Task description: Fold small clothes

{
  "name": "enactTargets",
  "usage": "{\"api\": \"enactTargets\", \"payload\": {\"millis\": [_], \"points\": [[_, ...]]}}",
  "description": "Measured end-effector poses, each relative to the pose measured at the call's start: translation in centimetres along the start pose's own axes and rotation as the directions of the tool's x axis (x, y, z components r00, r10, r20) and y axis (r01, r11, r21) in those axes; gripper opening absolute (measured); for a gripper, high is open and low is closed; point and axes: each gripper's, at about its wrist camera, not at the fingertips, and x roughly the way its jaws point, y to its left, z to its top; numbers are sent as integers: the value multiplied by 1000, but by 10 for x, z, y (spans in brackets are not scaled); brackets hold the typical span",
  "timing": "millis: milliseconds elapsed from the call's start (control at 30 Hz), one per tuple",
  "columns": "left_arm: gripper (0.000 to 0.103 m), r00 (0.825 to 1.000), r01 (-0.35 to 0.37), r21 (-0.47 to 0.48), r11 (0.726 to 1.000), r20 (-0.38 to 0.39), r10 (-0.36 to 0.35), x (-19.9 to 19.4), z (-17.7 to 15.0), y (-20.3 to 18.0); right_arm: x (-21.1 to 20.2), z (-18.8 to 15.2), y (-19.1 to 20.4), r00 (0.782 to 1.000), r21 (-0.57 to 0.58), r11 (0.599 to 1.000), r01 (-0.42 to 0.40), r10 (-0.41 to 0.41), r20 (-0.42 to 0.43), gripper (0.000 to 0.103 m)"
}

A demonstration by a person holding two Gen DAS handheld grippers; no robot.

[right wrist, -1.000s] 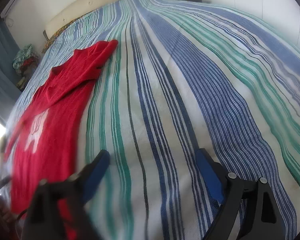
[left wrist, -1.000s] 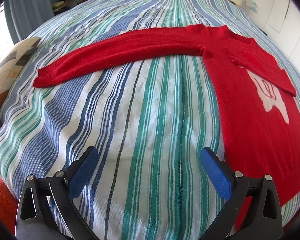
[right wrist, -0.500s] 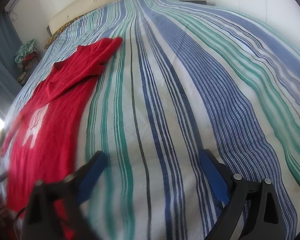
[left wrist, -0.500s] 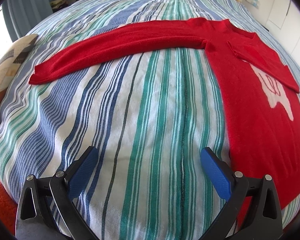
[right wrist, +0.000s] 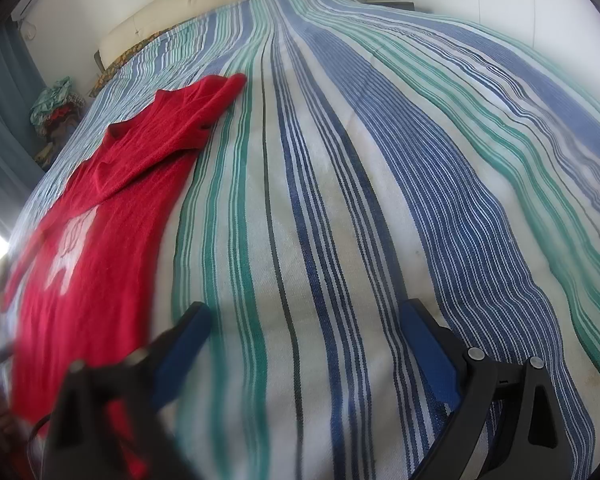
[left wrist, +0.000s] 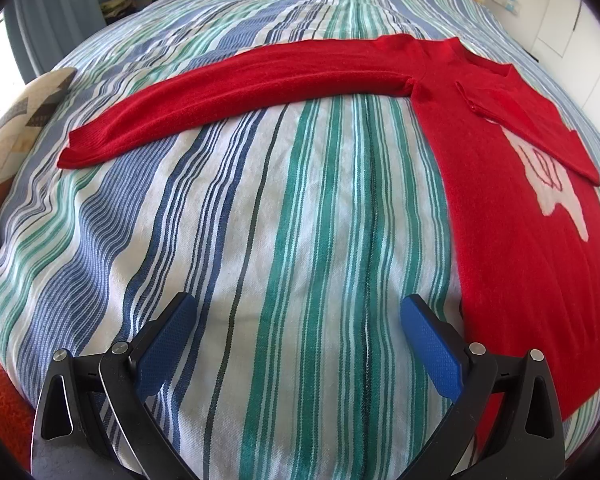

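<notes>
Red sweater (left wrist: 512, 208) flat on striped bedspread (left wrist: 284, 240): at two o'clock of my left gripper (left wrist: 298, 324), ten o'clock of my right gripper (right wrist: 304, 332). Both gape wide, empty.

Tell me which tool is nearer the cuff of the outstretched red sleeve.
Left. The left tool faces the cuff, which lies ahead to its left. The right tool sits beyond the sweater's other side.

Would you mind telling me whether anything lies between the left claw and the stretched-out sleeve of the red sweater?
Nothing visible does. The left claw is open over bare striped bedspread, and only that flat cloth lies between it and the outstretched sleeve of the red sweater. A patterned cushion sits off to the side, clear of the path.
</notes>
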Motion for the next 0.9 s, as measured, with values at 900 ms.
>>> {"api": "enactTargets", "payload": {"millis": [900], "points": [[102, 1000, 3, -3, 1000, -2, -3, 0, 0, 2, 0, 0, 0, 1000, -2, 1000, 2, -2, 0, 95]]}}
